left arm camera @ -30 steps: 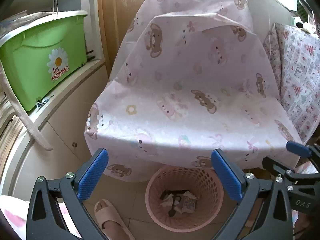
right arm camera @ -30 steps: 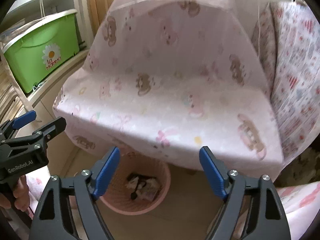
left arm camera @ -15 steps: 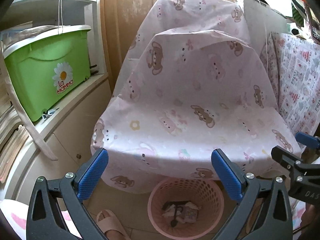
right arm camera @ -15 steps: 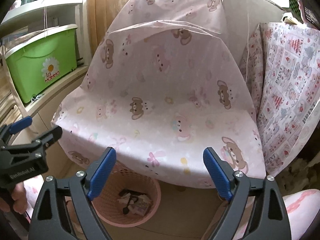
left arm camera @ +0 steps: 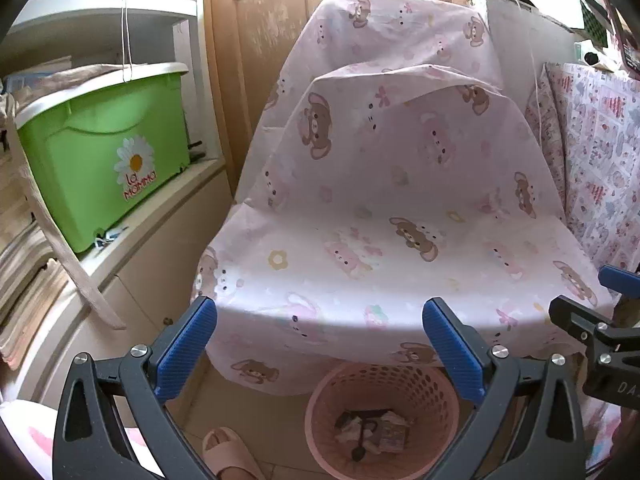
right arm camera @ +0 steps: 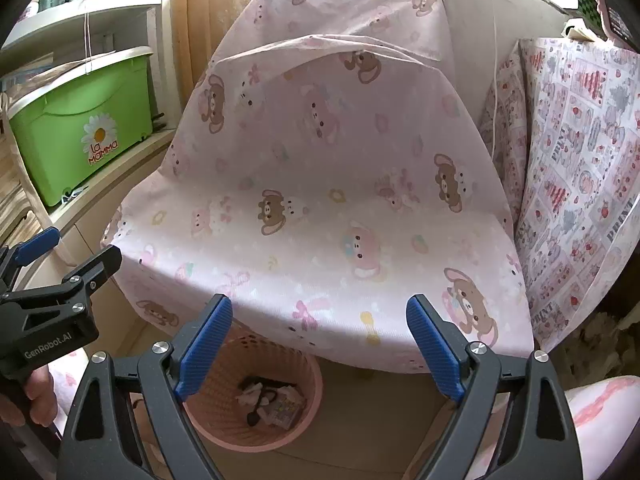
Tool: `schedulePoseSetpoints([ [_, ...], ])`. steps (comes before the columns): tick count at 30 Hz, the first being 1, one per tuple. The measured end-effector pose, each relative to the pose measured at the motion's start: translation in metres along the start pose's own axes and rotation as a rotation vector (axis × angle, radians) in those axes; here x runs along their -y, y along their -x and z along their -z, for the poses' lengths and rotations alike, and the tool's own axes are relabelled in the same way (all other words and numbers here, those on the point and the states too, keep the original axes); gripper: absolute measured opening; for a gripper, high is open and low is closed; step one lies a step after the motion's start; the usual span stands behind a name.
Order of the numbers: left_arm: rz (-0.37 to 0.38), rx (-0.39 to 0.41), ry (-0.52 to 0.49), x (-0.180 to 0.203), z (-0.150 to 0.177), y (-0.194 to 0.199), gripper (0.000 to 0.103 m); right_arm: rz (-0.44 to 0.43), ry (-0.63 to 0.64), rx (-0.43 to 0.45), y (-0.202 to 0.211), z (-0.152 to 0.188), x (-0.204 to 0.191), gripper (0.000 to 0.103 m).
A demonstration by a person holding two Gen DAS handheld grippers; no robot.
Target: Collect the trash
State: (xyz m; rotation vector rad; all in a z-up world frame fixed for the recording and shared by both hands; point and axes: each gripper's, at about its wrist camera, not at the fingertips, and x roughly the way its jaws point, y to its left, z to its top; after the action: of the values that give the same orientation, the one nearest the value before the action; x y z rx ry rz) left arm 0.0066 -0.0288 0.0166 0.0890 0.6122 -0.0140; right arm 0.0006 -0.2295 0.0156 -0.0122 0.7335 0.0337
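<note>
Both views tilted up since earlier, pink basket (left arm camera: 382, 412) of trash (left arm camera: 374, 430) below empty wide-open left hand-held gripper (left arm camera: 320, 356) and right hand-held gripper (right arm camera: 318, 350)

cluttered corner around a draped chair

a pink sheet (left arm camera: 384, 208) printed with bears and rabbits drapes over a chair, its front edge hanging down toward the floor. a green bin (left arm camera: 100, 164) with a daisy sticker and a white lid sits on a white shelf (left arm camera: 160, 208) to the left, with a wooden door (left arm camera: 260, 40) behind. a patterned cloth (right arm camera: 576, 168) hangs to the right. a pale slipper (left arm camera: 228, 454) lies on the floor.
</note>
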Motion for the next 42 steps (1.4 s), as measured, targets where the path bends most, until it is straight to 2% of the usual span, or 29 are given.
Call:
schedulePoseSetpoints([
  [11,0.003,-0.014,0.067,-0.015,-0.001,-0.001,0.102,0.006,0.001,-0.005,-0.001,0.001,-0.001,0.09],
  [15,-0.024,0.0,0.056,-0.015,-0.002,0.0,0.102,0.003,-0.004,-0.008,-0.002,0.001,-0.001,0.09],
  [42,-0.023,-0.004,0.032,-0.012,0.0,-0.005,0.102,-0.001,-0.011,-0.013,-0.002,0.001,-0.001,0.09],
])
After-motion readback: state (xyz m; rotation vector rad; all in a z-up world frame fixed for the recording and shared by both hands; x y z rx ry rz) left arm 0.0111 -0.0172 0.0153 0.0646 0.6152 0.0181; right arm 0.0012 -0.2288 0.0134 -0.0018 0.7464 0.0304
